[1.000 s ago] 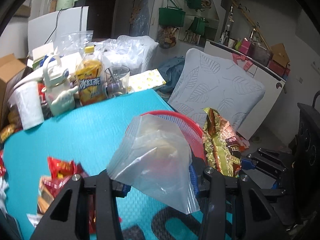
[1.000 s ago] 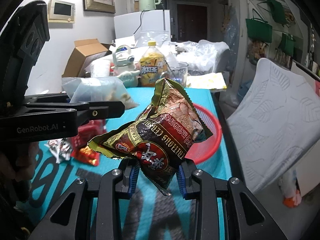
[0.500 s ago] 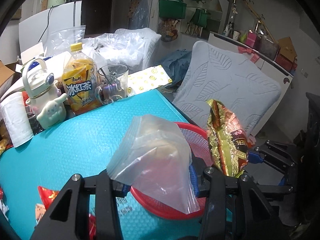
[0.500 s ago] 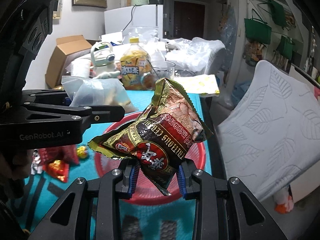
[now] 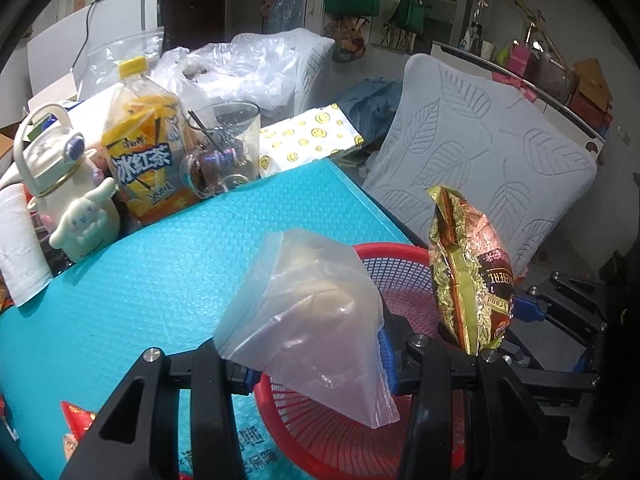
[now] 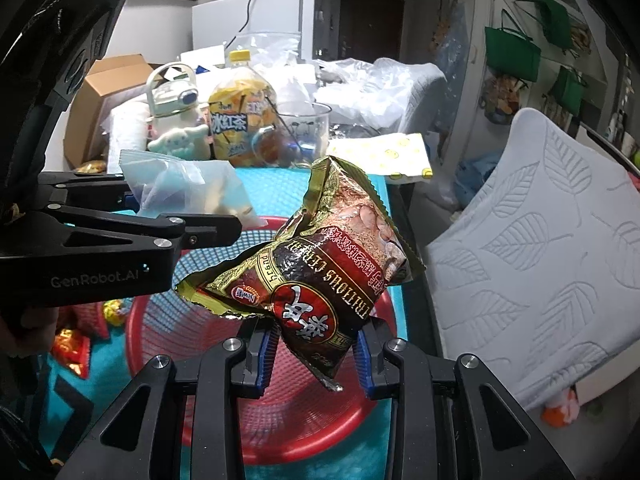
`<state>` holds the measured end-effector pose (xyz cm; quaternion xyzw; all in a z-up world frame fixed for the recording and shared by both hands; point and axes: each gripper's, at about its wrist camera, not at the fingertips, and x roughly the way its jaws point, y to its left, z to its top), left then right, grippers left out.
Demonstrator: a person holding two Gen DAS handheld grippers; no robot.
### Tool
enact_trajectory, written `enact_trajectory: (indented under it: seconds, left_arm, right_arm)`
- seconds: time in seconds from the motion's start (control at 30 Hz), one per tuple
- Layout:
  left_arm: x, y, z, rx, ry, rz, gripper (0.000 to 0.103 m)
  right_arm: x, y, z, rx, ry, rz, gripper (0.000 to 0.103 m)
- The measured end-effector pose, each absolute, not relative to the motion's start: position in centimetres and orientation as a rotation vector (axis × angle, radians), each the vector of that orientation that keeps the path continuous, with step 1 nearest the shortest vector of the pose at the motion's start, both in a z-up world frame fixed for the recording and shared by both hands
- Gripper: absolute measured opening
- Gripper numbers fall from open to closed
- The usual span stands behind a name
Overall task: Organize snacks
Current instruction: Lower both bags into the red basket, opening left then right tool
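Observation:
My left gripper (image 5: 316, 364) is shut on a clear zip bag (image 5: 312, 324) of pale snacks and holds it above the red mesh basket (image 5: 320, 440). My right gripper (image 6: 316, 356) is shut on a gold and brown cereal packet (image 6: 316, 264) and holds it over the same basket (image 6: 168, 320). The packet shows in the left wrist view (image 5: 468, 276) at the right. The zip bag shows in the right wrist view (image 6: 188, 184) at the left. The basket sits on the blue mat (image 5: 160, 272) near its right edge.
A yellow iced tea bottle (image 5: 144, 160), a glass mug (image 5: 224, 148), a white character flask (image 5: 68, 192) and plastic bags stand at the mat's far end. Red snack packets (image 6: 72, 348) lie on the mat left of the basket. A grey cushion (image 6: 540, 248) leans at the right.
Both grippers have moved forward along the mat with their bags, and both bags now hang over the red basket. The loose red packets have slid out of the left wrist view.

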<state>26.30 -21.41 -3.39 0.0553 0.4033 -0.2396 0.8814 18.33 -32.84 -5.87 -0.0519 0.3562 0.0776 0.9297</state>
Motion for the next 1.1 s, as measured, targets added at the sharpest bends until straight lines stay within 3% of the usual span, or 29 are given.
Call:
enact_trajectory:
  seconds: [0.2,0.27,0.33,0.37,1.1]
  left_arm:
    - [26.6,-22.3,-4.4,0.148,0.875,-0.484,0.049]
    - [26.6,-22.5,-4.6,0.157,0.887,-0.474,0.057]
    - [26.7,-22.6,-4.7,0.156,0.893,-0.473,0.076]
    - [26.8,-22.6,-4.7,0.154,0.895,-0.473,0.079]
    - [23.4,-20.7,0.2,0.153,0.770,-0.426,0.079]
  right_arm:
    - [18.7,-33.2,-6.6,-0.097,0.752,0.144,0.033]
    - [18.8,-33.3,-6.9,-0.092,0.764,0.141,0.036]
    - [18.7,-33.4,-6.9,-0.094,0.764,0.133,0.044]
    - [18.6,-33.4,-6.9,-0.095,0.762,0.128,0.048]
    - [15.4,-33.8,-3.4,-0.081,0.672,0.086,0.052]
